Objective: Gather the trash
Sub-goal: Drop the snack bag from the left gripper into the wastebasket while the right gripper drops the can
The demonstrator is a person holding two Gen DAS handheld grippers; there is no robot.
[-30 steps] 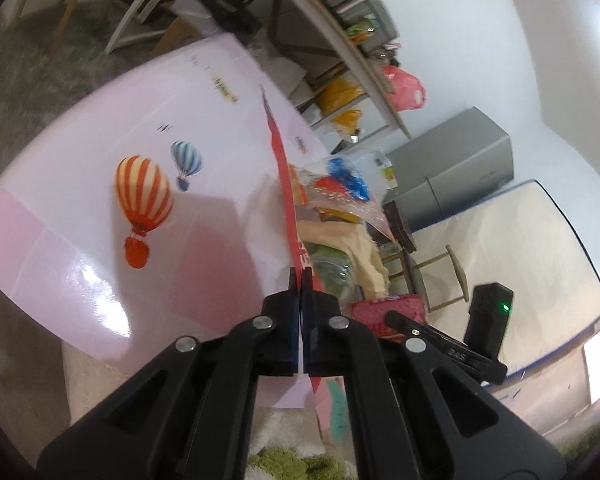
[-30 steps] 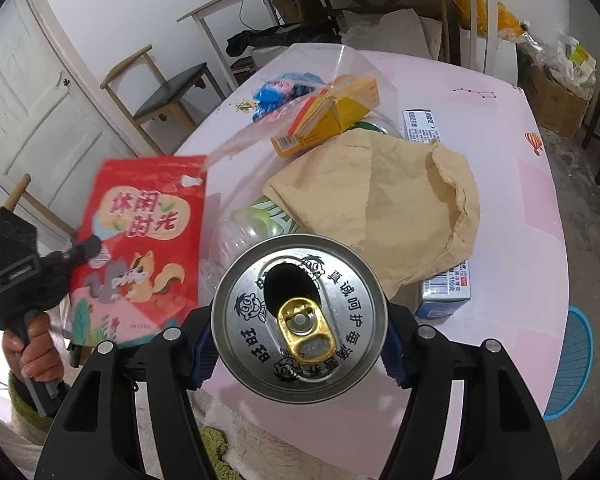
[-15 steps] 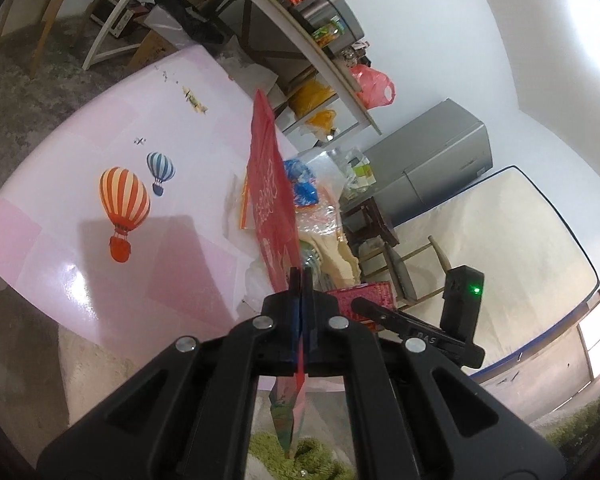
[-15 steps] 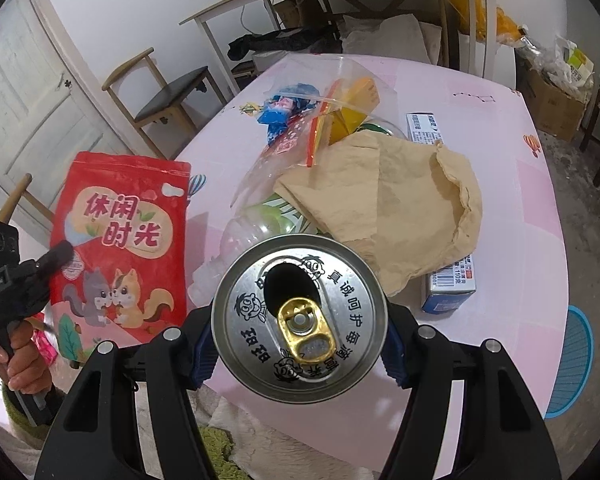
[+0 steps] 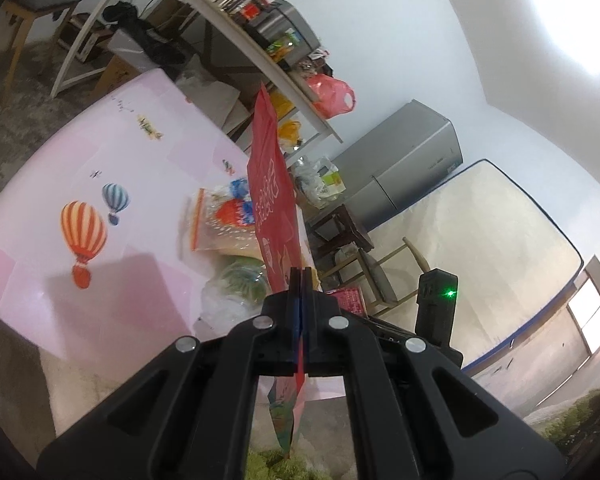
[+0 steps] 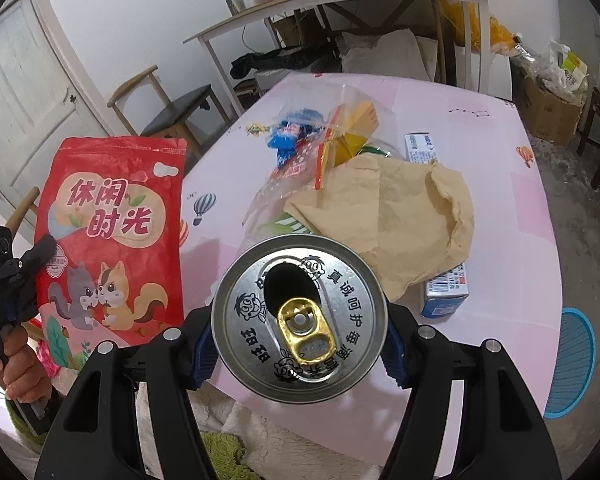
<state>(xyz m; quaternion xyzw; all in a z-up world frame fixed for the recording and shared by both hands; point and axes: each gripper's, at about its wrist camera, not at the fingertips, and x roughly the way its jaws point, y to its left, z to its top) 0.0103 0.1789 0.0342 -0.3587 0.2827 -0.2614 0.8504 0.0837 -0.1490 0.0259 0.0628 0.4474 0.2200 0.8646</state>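
Can (image 6: 300,316) between right tool (image 6: 300,354) fingers; pouch (image 5: 274,216) in left tool (image 5: 301,280).

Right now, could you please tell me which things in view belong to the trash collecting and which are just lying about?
Part of the job:
- red snack pouch, clamped in the left gripper
- opened silver drink can, clamped in the right gripper
- crumpled brown paper bag
- clear plastic zip bag
- blue-and-white carton

Just lying about:
- wooden chair
- grey fridge
- cardboard box
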